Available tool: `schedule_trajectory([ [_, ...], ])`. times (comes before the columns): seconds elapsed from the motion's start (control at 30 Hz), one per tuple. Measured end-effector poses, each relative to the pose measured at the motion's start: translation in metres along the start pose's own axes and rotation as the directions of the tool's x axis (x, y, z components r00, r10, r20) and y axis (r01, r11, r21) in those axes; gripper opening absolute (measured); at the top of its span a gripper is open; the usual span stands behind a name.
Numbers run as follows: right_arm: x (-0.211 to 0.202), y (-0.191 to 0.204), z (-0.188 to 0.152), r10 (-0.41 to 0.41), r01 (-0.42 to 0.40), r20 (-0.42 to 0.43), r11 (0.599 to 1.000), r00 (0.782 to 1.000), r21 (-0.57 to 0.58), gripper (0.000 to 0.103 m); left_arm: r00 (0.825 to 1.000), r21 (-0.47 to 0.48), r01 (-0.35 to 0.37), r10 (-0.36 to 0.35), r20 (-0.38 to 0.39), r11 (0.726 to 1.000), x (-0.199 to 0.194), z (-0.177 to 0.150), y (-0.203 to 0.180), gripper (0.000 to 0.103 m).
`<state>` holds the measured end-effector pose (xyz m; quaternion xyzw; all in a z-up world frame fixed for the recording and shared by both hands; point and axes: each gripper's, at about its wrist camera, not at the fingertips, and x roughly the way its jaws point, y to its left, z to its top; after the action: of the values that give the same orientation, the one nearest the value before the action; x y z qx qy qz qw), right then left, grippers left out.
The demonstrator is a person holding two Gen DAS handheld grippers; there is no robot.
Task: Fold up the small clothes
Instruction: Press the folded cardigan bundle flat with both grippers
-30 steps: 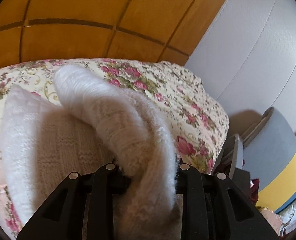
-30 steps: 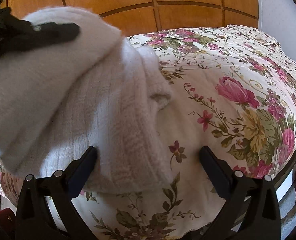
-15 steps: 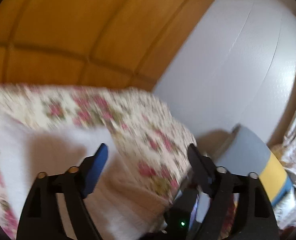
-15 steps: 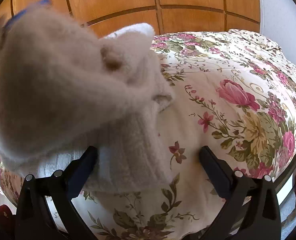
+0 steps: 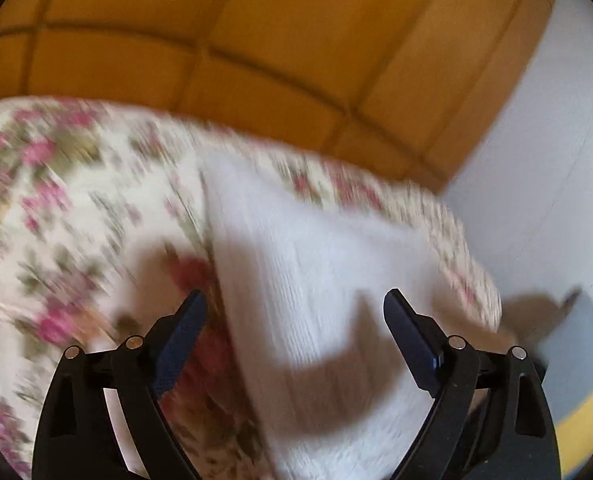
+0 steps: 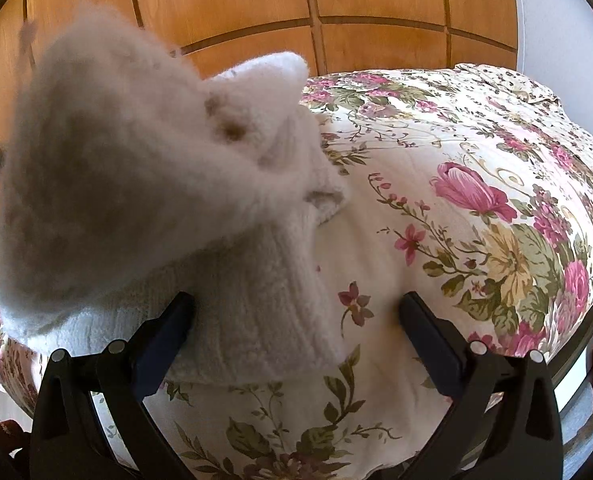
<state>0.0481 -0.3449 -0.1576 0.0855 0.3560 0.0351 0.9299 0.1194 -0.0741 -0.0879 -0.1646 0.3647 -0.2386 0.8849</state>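
A white knitted garment (image 6: 144, 208) lies on the floral bedspread (image 6: 476, 216), its upper layer bunched and blurred as it falls over the lower part. My right gripper (image 6: 296, 316) is open and empty, its left finger at the garment's ribbed edge. In the blurred left wrist view the garment (image 5: 316, 288) lies flat on the bedspread (image 5: 56, 208). My left gripper (image 5: 294, 320) is open and empty above it.
A wooden panelled wall (image 6: 296, 0) stands behind the bed. A white wall (image 5: 556, 160) is to the right. A grey and yellow object (image 5: 576, 380) stands beside the bed's edge.
My left gripper has let go of the garment, opened and swung away. The released layer is dropping onto the rest of the garment. The right gripper has stayed still.
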Motion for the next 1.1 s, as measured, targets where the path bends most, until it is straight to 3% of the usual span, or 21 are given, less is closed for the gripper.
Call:
schedule_trajectory([
  [0.07,-0.001,-0.002,0.002,0.009,-0.010,-0.019,1.000,1.000,-0.008,0.101,0.983,0.070,0.034,-0.020,-0.182,0.997,0.032,-0.018,-0.008,0.097],
  [0.1,-0.002,-0.004,0.005,0.014,-0.015,-0.035,1.000,0.999,-0.014,0.101,0.974,0.126,0.022,0.007,-0.225,0.992,0.042,-0.027,-0.014,0.099],
  [0.17,-0.006,-0.009,0.011,0.013,-0.014,-0.081,1.000,0.997,-0.016,0.101,0.984,0.242,-0.026,0.067,-0.166,0.970,0.039,-0.039,-0.027,0.099],
  [0.27,-0.023,-0.034,0.018,-0.086,0.092,-0.090,0.994,0.992,0.065,0.101,0.986,0.229,-0.016,0.054,-0.160,0.973,0.039,-0.042,-0.024,0.099],
  [0.37,-0.050,-0.060,0.028,-0.236,0.238,-0.031,0.953,0.971,0.186,0.101,0.988,0.230,-0.012,0.047,-0.149,0.973,0.037,-0.045,-0.021,0.099],
  [0.43,-0.074,-0.061,0.039,-0.204,0.179,0.086,0.955,0.975,0.236,0.101,0.990,0.224,-0.017,0.048,-0.132,0.974,0.036,-0.048,-0.020,0.099],
  [0.53,-0.087,-0.032,0.052,-0.088,0.055,0.182,0.982,0.979,0.182,0.101,0.992,0.220,-0.027,0.054,-0.118,0.975,0.037,-0.051,-0.022,0.099],
  [0.6,-0.074,-0.009,0.060,-0.042,0.023,0.155,0.992,0.987,0.122,0.101,0.991,0.218,-0.027,0.054,-0.119,0.975,0.034,-0.054,-0.024,0.099],
  [0.7,-0.045,0.007,0.062,-0.065,0.058,0.093,0.995,0.994,0.077,0.101,0.991,0.218,-0.022,0.051,-0.125,0.976,0.033,-0.054,-0.026,0.099],
  [0.8,-0.009,-0.020,0.049,-0.176,0.176,-0.015,0.972,0.984,0.158,0.101,0.991,0.221,-0.013,0.043,-0.130,0.975,0.028,-0.054,-0.027,0.099],
  [0.87,0.007,-0.045,0.042,-0.114,0.120,-0.037,0.964,0.993,0.239,0.101,0.991,0.232,0.002,0.030,-0.134,0.973,0.024,-0.056,-0.029,0.099],
  [0.97,0.006,-0.053,0.036,-0.089,0.092,-0.023,0.960,0.996,0.266,0.101,0.996,0.228,0.027,-0.007,-0.086,0.973,0.005,-0.052,-0.035,0.099],
  [1.1,0.004,-0.051,0.027,-0.083,0.075,0.013,0.953,0.996,0.292,0.101,1.000,0.184,-0.014,0.014,0.004,0.983,-0.009,-0.026,-0.041,0.096],
])
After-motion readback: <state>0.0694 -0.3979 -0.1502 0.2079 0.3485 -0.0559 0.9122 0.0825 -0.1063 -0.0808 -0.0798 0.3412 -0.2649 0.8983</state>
